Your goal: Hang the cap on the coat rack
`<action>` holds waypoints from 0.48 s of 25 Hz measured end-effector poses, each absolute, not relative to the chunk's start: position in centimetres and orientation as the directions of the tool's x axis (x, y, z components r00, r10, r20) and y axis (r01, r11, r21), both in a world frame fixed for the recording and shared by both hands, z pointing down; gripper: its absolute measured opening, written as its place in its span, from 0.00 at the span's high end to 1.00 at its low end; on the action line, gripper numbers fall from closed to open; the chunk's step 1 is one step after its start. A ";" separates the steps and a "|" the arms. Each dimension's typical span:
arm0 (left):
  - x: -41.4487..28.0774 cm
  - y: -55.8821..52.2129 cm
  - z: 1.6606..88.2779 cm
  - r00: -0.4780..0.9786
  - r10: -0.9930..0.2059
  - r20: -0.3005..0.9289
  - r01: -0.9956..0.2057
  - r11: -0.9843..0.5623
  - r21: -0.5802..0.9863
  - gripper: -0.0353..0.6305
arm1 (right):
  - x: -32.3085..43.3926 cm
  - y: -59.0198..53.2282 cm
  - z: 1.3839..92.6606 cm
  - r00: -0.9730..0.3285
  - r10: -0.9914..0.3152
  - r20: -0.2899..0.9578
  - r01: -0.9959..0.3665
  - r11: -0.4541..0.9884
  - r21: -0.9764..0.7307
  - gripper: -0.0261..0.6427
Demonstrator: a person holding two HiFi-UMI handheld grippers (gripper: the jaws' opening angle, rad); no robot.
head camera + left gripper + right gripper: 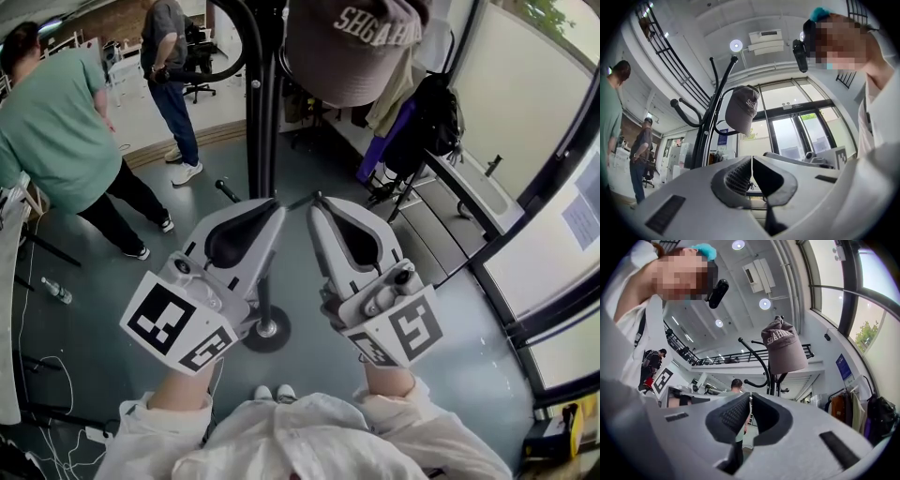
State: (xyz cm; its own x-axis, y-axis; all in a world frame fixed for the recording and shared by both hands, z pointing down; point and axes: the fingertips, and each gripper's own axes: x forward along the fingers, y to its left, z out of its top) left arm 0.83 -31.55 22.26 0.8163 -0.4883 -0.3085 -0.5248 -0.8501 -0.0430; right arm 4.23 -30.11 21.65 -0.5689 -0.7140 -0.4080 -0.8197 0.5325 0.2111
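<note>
A grey-brown cap (352, 52) with white lettering hangs on a hook at the top of the black coat rack (261, 112), free of both grippers. Below it, side by side in front of the pole, are my left gripper (275, 202) and right gripper (316, 199). Both point towards the rack with their jaws together and nothing between them. The left gripper view has the cap (742, 108) up on the rack (705, 136), well beyond the left gripper (752, 158). From the right gripper (751, 394) the cap (785, 347) shows above and ahead on the rack (771, 376).
The rack's round base (267, 330) stands on the floor just ahead of my feet. A person in a green shirt (56, 131) and a person in a dark shirt (173, 75) stand to the left. A black backpack (436, 117) and hanging clothes are right of the rack, by the glass wall.
</note>
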 end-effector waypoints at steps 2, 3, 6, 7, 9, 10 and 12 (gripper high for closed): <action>1.0 -31.7 23.1 0.818 -0.496 -0.292 -0.527 -0.849 -0.034 0.92 | 4.1 -30.2 22.4 -0.568 -0.720 -0.398 -0.819 0.540 0.193 0.94; 1.0 -31.8 23.4 0.820 -0.497 -0.285 -0.527 -0.849 -0.036 0.92 | 4.0 -30.2 22.7 -0.571 -0.720 -0.394 -0.817 0.546 0.186 0.94; 0.7 -32.3 24.1 0.817 -0.512 -0.267 -0.542 -0.839 -0.050 0.92 | 3.6 -30.5 23.9 -0.580 -0.725 -0.371 -0.812 0.555 0.184 0.94; 0.6 -32.4 24.3 0.814 -0.519 -0.263 -0.548 -0.835 -0.048 0.92 | 3.5 -30.7 24.4 -0.580 -0.731 -0.361 -0.812 0.553 0.185 0.94; 0.6 -32.5 24.8 0.808 -0.531 -0.257 -0.556 -0.830 -0.035 0.92 | 3.5 -31.0 25.2 -0.576 -0.743 -0.341 -0.816 0.549 0.183 0.94; 0.6 -32.6 25.1 0.805 -0.537 -0.254 -0.561 -0.827 -0.030 0.92 | 3.5 -31.2 25.6 -0.574 -0.748 -0.333 -0.817 0.548 0.178 0.94; 0.7 -32.8 25.7 0.795 -0.553 -0.247 -0.576 -0.817 -0.025 0.92 | 3.5 -31.5 26.2 -0.569 -0.757 -0.322 -0.821 0.548 0.161 0.94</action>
State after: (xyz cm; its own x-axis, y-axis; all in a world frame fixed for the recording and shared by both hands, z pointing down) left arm 0.67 -32.78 25.72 0.7954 -0.5534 -0.2470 -0.5761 -0.8170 -0.0248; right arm 3.48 -31.53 26.18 -0.5687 -0.7570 -0.3219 -0.8207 0.5482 0.1608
